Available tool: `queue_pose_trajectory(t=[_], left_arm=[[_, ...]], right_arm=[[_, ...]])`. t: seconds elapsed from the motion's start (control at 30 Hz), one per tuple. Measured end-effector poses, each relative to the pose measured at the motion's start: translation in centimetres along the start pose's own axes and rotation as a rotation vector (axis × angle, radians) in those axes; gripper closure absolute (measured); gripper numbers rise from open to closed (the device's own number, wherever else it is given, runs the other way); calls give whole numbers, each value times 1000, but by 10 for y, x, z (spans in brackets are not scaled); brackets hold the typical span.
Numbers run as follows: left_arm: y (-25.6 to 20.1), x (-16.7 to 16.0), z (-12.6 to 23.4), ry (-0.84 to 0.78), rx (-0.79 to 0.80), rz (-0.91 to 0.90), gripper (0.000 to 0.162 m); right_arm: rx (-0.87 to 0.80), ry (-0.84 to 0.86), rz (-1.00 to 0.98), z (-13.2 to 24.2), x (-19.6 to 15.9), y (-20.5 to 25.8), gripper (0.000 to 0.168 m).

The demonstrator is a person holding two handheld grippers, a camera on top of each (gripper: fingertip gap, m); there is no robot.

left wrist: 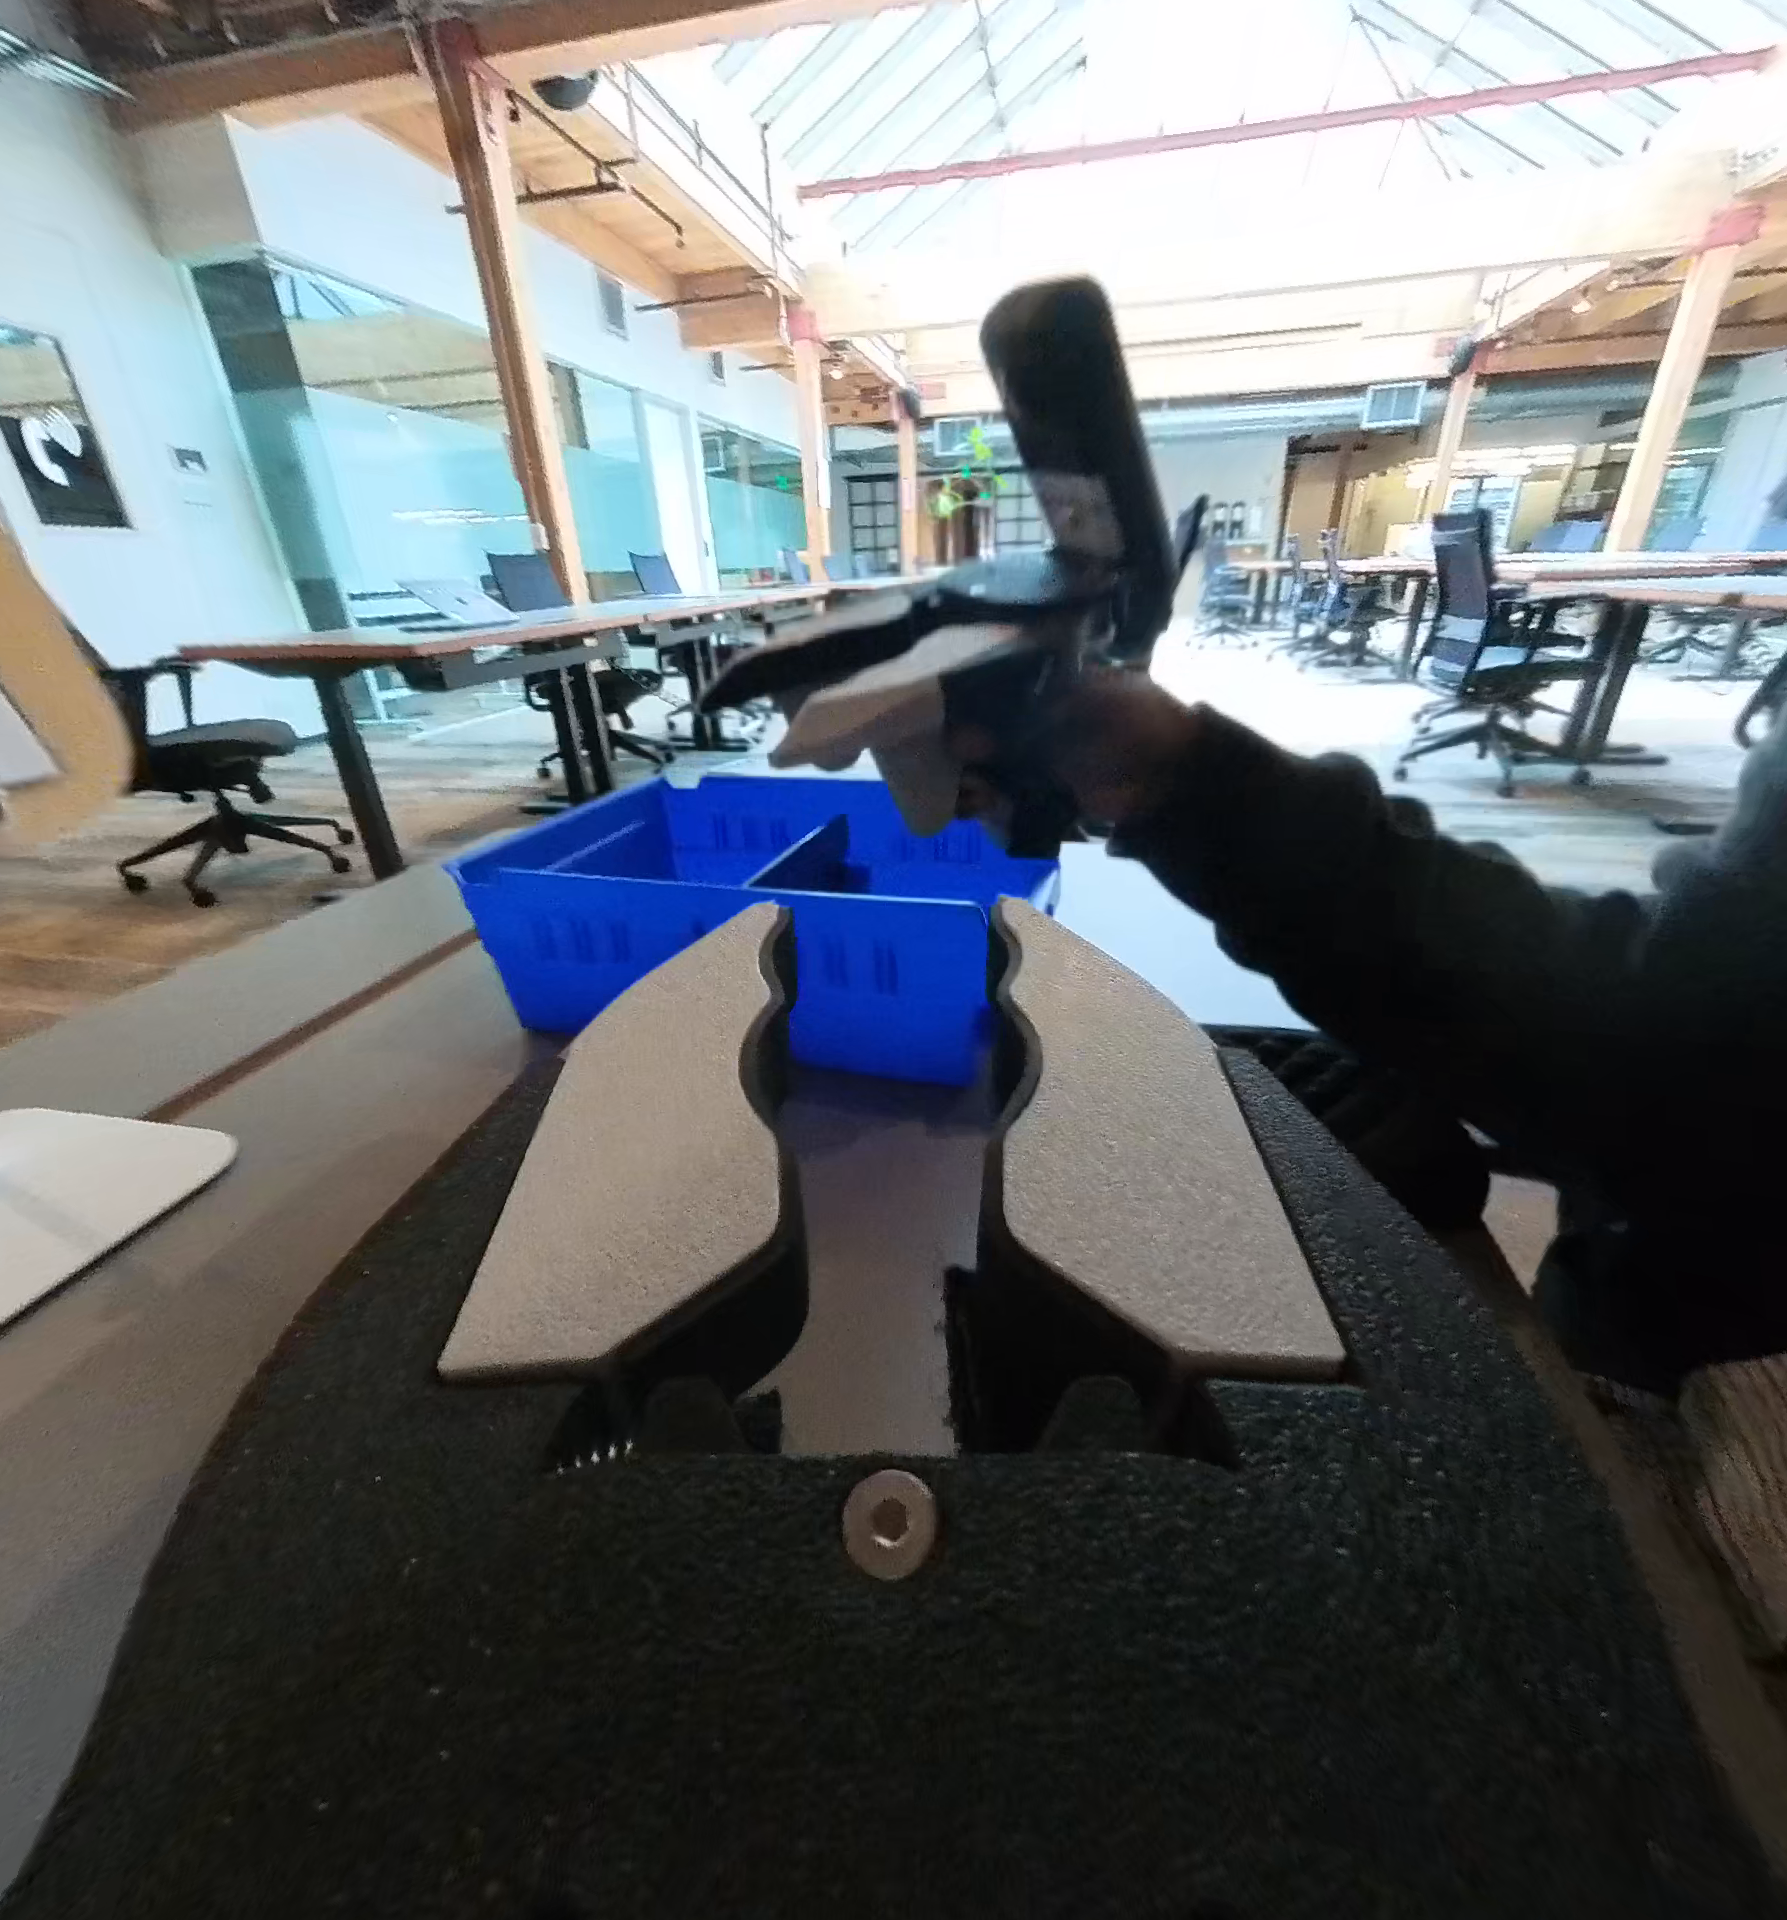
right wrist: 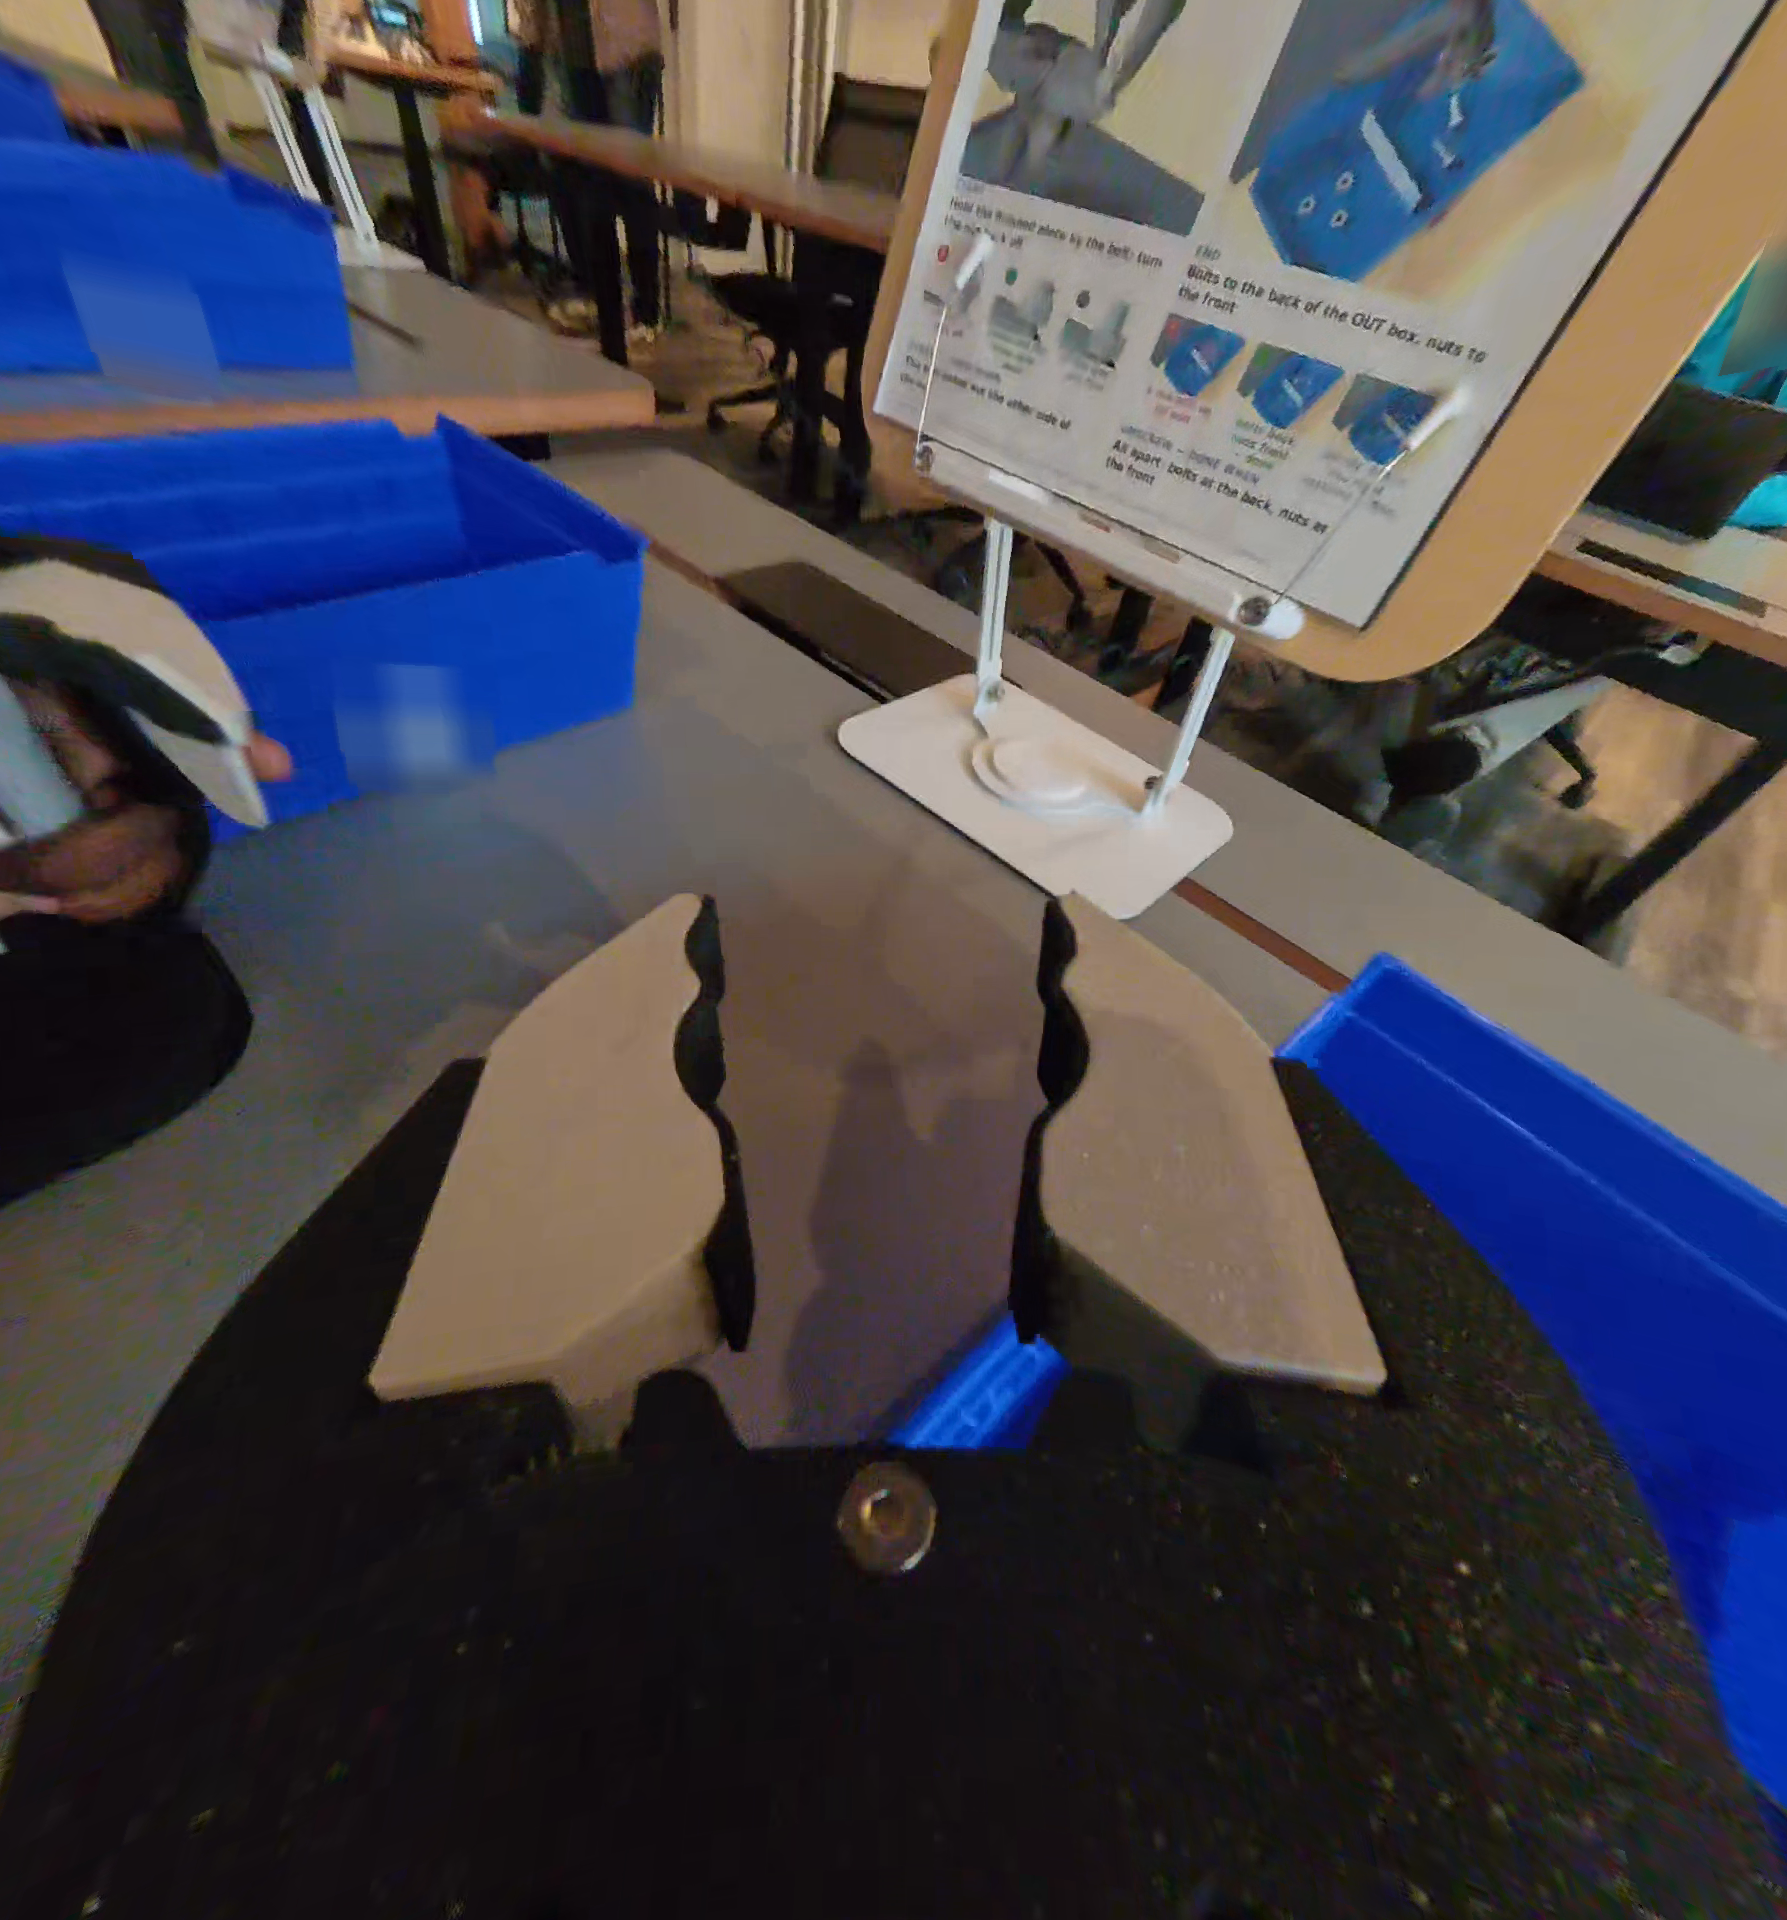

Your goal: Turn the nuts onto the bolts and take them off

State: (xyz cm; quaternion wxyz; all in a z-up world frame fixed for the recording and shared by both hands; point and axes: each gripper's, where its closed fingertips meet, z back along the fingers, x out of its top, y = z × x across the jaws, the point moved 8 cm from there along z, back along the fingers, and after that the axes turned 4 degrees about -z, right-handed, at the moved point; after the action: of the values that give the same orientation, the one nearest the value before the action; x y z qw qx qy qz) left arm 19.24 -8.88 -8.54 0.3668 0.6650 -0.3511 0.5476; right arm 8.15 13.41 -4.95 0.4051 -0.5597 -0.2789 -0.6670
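While no nut or bolt shows in either view, the left gripper (left wrist: 891,961) sits low over the grey table (left wrist: 276,1049), jaws parted with a clear gap and nothing between them. Just ahead of its fingertips stands a blue divided bin (left wrist: 660,935); what lies in its compartments cannot be made out from this low angle. Above that bin, the right gripper (left wrist: 754,717) hangs in the air, blurred, gripped by a gloved hand (left wrist: 1065,769) on a dark sleeve (left wrist: 1440,935). Over on the right wrist view, the right gripper (right wrist: 878,935) is spread wide and empty, bare tabletop (right wrist: 868,1091) showing between its fingers (right wrist: 577,1164). A second blue bin's rim (right wrist: 1554,1132) runs close along its right side, a sliver of blue peeking under the right finger. Further ahead, a white stand (right wrist: 1034,800) carries an instruction sheet (right wrist: 1211,312) near the table's far edge. To the left, another blue bin (right wrist: 349,582) sits beside the left gripper (right wrist: 234,769). Open grey surface lies between the bins.
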Motion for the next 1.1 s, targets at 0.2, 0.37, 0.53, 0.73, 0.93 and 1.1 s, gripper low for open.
queue_pose_trajectory(t=[0.2, 0.37, 0.53, 0.73, 0.93, 1.1], left_arm=[[15, 56, 51, 164, 177, -125, 127], [69, 89, 119, 565, 389, -201, 127], [131, 84, 169, 1007, 444, -219, 127], [184, 36, 201, 1505, 369, -198, 128], [211, -15, 220, 1816, 257, -132, 128], [224, -42, 225, 1916, 216, -88, 128]], right_arm=[[-13, -34, 42, -11, -10, -2, 113], [5, -40, 35, -8, -12, -2, 114], [19, -35, 16, -7, -13, -3, 114], [16, -4, 33, -6, -15, -3, 113], [21, -7, 23, -4, -14, -4, 114], [21, -3, 41, -3, -13, -1, 115]])
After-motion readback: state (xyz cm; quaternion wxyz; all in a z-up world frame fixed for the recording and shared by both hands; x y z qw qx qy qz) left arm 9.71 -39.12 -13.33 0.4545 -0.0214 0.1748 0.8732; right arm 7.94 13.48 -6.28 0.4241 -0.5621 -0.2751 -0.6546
